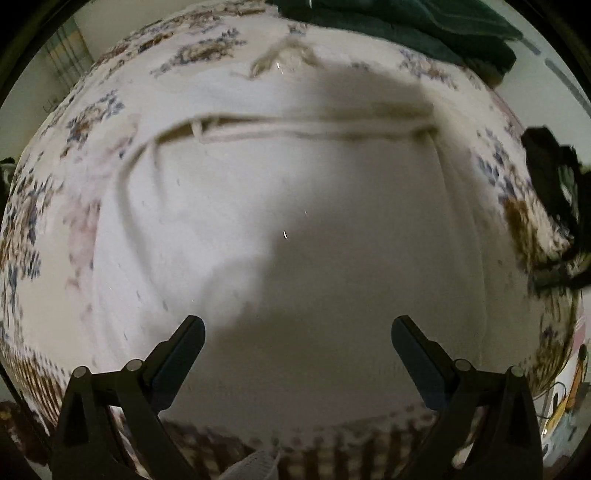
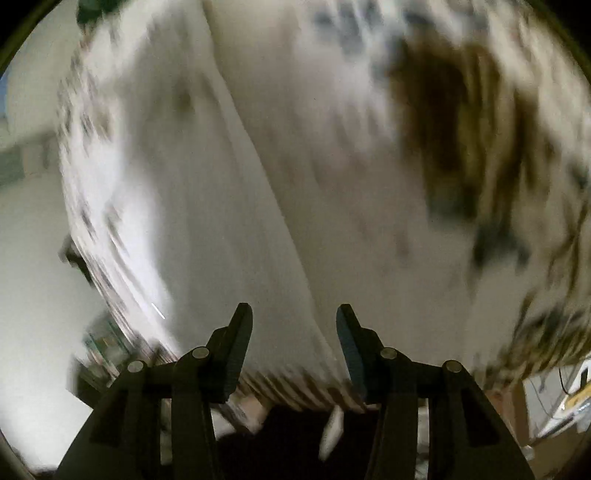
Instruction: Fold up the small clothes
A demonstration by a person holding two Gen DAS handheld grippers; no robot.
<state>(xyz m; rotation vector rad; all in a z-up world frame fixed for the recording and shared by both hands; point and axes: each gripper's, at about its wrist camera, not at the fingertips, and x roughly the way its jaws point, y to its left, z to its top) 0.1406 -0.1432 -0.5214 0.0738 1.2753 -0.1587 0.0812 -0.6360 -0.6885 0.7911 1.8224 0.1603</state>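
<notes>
A white garment (image 1: 288, 221) lies spread flat on a flowered tablecloth (image 1: 92, 122), its folded band across the far side. My left gripper (image 1: 297, 328) hovers above its near part, jaws wide open and empty. In the right wrist view, which is motion-blurred, my right gripper (image 2: 294, 317) is open and empty above the white garment (image 2: 221, 206) near the cloth's edge.
A dark green cloth (image 1: 406, 26) lies at the far edge. A black garment (image 1: 554, 192) sits at the right edge of the table. The tablecloth's brown patterned border (image 1: 258, 446) runs along the near edge. Floor and clutter show beyond the table (image 2: 107, 347).
</notes>
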